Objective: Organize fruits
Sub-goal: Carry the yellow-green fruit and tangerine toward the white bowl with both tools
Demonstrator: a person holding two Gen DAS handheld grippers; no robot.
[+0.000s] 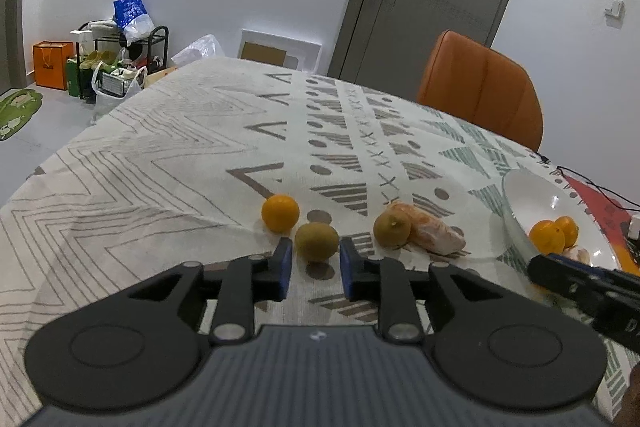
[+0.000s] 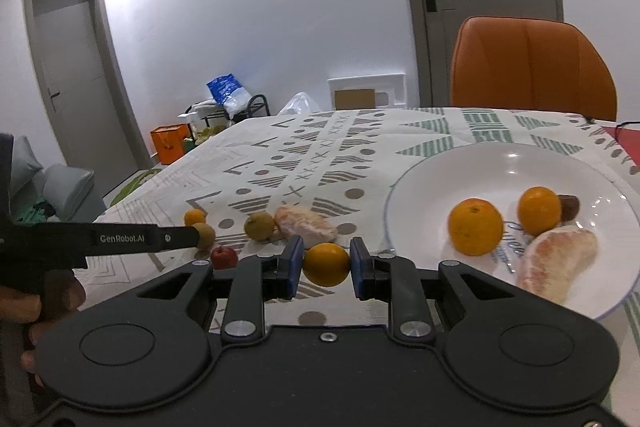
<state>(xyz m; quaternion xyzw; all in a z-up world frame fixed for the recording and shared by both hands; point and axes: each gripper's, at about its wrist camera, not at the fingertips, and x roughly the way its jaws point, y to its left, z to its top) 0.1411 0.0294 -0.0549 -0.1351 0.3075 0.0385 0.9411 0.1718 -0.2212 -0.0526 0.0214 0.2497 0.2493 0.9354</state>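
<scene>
Left tool (image 1: 316, 269) is sitting low over the desk (image 1: 160, 163), fingers spread, a greenish-yellow fruit (image 1: 317, 241) lying between the blue pads (image 1: 286, 267) with a gap showing on each side; whether either pad is touching it cannot be told. A small orange (image 1: 280, 212) is resting just beyond and left of it, near but apart. A yellow-green citrus (image 1: 392, 229) is leaning against a peeled pomelo segment (image 1: 436, 233) farther right.

Right tool (image 2: 326, 265) is pinching an orange fruit (image 2: 326, 264) between its pads, beside the near-left rim of the white plate (image 2: 420, 179).

Room for moving: the patterned cloth is lying bare across the far and left stretch of the desk. The orange chair (image 1: 480, 87) is standing against the far right edge, and the plate is sitting close to the right side.

Only the right wrist view is showing the plate's contents in full: two oranges (image 2: 475, 227), a peeled segment (image 2: 556, 263) and a small dark fruit (image 2: 570, 206) behind them. It is also showing a small red fruit (image 2: 224, 256) on the cloth, close to the held fruit, which the left wrist view is not showing. The left wrist view is catching only the plate's tilted edge and the right tool's black tip beside it.
</scene>
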